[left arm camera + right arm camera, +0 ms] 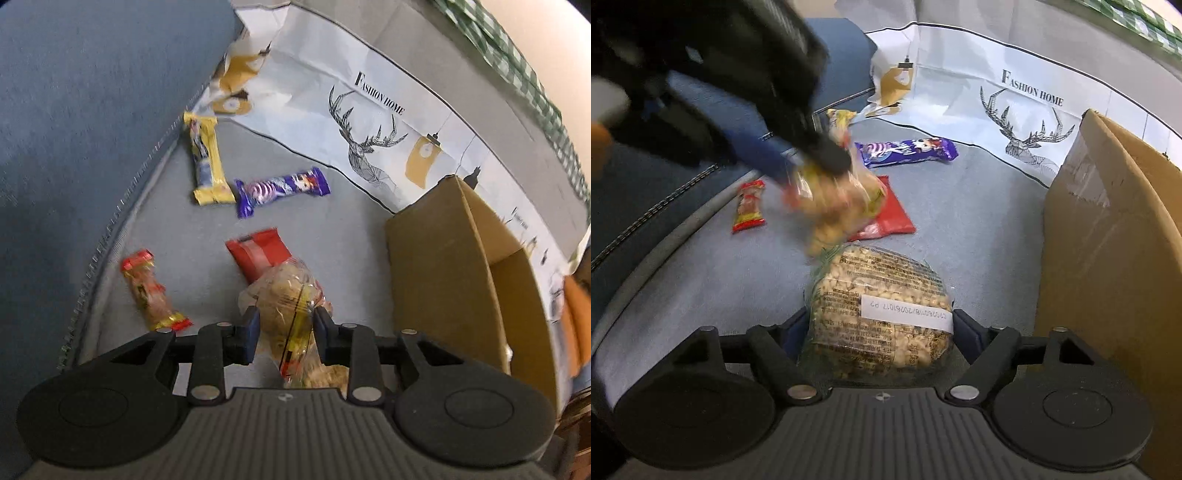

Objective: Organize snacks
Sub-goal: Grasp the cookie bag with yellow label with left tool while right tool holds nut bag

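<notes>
in the left wrist view, the left gripper (286, 328) is seen clamped on a clear crinkly bag of pale puffed snacks (291, 295), held between its blue-padded fingers (250, 326) above the grey fabric surface (332, 236). still lying loose are a red flat foil packet (258, 254) just beyond the bag at twelve o'clock, a small red-and-gold wrapped snack (153, 291) at nine o'clock, a purple wrapped bar (282, 189) farther off at twelve, and a yellow wrapped bar (207, 158) at eleven. an open brown cardboard box (443, 266) stands at two o'clock, against a white printed sheet with a deer drawing (369, 147); what can be seen of its inside is bare.

in the right wrist view, the right gripper (877, 332) is closed on a round clear pack of peanuts with a white label (879, 302), lifted close to the camera. the left gripper (812, 166) with its blurred bag (842, 203) is seen at eleven o'clock, and the cardboard box (1108, 240) at three.

the task is judged to be at an early stage: two snacks are held but not yet boxed, and four are left on the surface.
</notes>
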Available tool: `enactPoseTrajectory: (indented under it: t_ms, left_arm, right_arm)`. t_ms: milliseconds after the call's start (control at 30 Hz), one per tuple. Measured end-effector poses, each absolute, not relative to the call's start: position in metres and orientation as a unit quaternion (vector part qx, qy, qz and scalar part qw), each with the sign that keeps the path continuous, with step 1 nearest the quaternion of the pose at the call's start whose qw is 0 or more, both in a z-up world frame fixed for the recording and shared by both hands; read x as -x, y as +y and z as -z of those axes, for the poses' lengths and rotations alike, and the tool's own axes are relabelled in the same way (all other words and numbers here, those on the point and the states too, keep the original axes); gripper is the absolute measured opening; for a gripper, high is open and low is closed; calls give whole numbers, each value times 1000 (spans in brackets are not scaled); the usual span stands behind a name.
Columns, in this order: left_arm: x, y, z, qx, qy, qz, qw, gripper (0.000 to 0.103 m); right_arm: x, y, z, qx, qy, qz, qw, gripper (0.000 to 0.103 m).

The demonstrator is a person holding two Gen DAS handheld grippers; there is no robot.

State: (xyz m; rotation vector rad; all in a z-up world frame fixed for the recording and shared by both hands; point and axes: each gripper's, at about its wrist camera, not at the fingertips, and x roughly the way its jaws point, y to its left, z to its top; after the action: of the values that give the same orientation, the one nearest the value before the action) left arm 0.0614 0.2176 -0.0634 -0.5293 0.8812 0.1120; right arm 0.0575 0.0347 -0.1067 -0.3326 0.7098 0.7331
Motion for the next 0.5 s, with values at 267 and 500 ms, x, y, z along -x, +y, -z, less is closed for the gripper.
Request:
enactPoseTrajectory:
  t_ms: [267, 500]
  left_arm:
    - [-43, 224, 50, 225, 397, -165, 874, 42]
    - [-48, 226, 53, 225, 402, -160, 873, 64]
  right_arm:
    - [-27, 26, 100, 192, 344, -377, 838, 79]
    - [-19, 19, 101, 179, 361, -376, 834, 80]
